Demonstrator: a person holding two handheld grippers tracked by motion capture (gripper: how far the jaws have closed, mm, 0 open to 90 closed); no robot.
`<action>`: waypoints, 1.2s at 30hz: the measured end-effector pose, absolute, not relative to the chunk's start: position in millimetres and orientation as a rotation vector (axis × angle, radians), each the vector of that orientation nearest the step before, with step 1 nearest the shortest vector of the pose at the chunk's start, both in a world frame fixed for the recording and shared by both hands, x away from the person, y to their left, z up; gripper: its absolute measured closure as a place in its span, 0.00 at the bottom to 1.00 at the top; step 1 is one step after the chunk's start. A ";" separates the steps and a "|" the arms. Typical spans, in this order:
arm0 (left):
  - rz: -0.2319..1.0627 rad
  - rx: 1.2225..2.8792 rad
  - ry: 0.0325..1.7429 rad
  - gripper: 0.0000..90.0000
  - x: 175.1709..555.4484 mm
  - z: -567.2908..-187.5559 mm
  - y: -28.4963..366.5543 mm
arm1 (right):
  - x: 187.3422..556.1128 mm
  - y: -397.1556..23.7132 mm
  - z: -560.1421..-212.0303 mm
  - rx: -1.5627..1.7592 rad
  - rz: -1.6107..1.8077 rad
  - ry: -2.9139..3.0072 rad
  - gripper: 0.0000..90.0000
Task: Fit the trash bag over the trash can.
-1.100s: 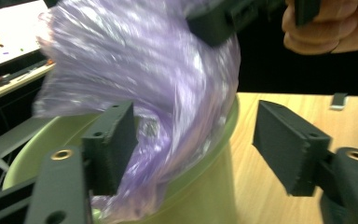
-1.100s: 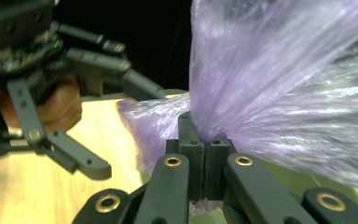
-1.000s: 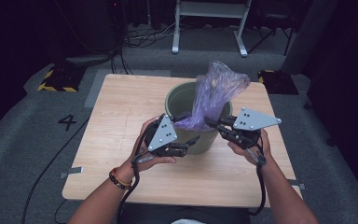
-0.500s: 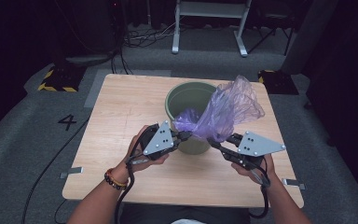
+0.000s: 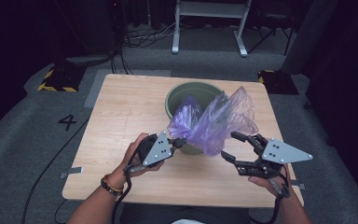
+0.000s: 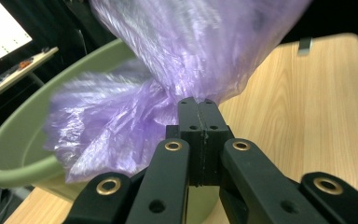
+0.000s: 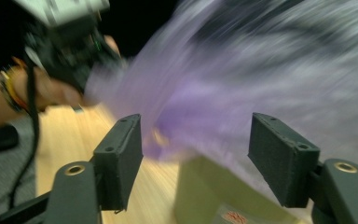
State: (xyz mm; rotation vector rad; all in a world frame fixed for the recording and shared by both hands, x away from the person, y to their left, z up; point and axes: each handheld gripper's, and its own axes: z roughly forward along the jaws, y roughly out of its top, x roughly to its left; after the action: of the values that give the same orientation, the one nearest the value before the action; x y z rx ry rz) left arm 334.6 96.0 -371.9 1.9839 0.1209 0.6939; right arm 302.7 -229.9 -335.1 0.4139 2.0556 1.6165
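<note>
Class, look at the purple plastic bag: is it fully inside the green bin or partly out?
Partly out. The purple bag billows over the green bin's rim, pinched by the left gripper.

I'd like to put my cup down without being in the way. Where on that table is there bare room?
The light wooden table is bare along its whole left side, from the far left corner to the near edge beside the left gripper. The middle and right are crowded: the round green plastic bin, the crinkled purple plastic bag and the right gripper.

Dark "4" on the grey floor (image 5: 28, 140), left of the table (image 5: 121, 112)
</note>
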 end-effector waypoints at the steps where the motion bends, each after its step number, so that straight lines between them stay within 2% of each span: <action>1: 0.704 1.988 0.122 1.00 334.3 -374.1 94.7 | 300.9 -232.2 -332.9 0.412 1.654 2.047 0.36; 9: 0.695 1.963 0.172 1.00 337.0 -382.3 92.6 | 292.4 -223.1 -328.8 0.451 1.757 2.075 0.36; 16: 0.707 1.953 0.207 1.00 337.7 -385.1 91.1 | 279.1 -214.8 -331.1 0.414 1.742 2.129 0.31; 22: 0.711 1.955 0.218 0.98 337.8 -388.2 88.1 | 269.7 -209.6 -332.1 0.445 1.707 2.114 0.32; 25: 0.700 1.955 0.221 0.95 337.7 -390.3 85.8 | 272.1 -200.9 -338.6 0.502 1.617 2.112 0.53; 26: 0.700 1.955 0.221 0.93 337.7 -390.3 85.8 | 272.1 -200.9 -338.6 0.502 1.617 2.112 0.53; 27: 0.695 1.954 0.221 0.93 337.2 -390.4 85.2 | 274.0 -200.2 -340.2 0.511 1.610 2.110 0.61; 28: 0.678 1.946 0.217 0.88 336.8 -390.1 85.6 | 278.5 -200.1 -343.4 0.504 1.600 2.111 0.77; 30: 0.662 1.923 0.228 0.79 336.1 -388.7 86.5 | 282.3 -200.6 -345.7 0.506 1.596 2.104 0.88; 32: 0.623 1.906 0.225 0.71 334.8 -385.7 89.0 | 285.1 -201.6 -347.8 0.506 1.605 2.102 0.94; 33: 0.623 1.906 0.225 0.63 334.8 -385.7 89.0 | 285.1 -201.6 -347.8 0.506 1.605 2.102 0.94; 34: 0.582 1.896 0.223 0.53 333.3 -382.8 90.0 | 285.9 -201.1 -349.4 0.485 1.591 2.096 1.00; 36: 0.541 1.876 0.228 0.42 330.8 -379.5 90.6 | 286.6 -200.7 -349.8 0.474 1.585 2.092 1.00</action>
State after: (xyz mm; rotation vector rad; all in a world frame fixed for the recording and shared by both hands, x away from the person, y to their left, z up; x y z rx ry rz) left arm 330.8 90.6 -379.5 1.8763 0.2284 0.5413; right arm 286.6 -200.7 -349.8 0.4739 2.0922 1.5850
